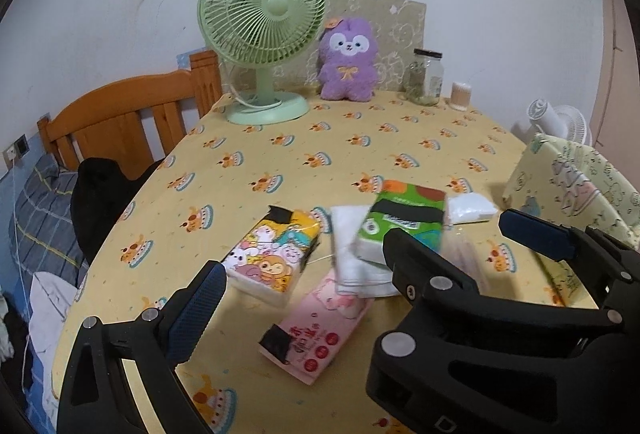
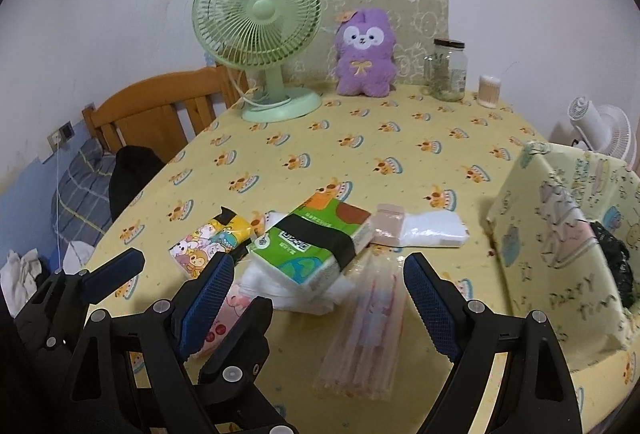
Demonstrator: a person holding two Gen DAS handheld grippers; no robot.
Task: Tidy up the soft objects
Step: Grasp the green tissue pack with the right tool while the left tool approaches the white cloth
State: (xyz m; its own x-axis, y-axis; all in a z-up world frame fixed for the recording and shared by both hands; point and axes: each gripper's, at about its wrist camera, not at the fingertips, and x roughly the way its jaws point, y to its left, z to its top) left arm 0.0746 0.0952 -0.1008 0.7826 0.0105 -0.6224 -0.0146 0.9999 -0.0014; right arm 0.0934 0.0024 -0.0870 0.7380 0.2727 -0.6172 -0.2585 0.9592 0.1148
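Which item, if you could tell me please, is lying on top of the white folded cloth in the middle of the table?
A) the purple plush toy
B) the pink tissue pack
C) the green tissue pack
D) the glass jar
C: the green tissue pack rests across the white folded cloth, while the purple plush toy and glass jar stand at the table's far edge.
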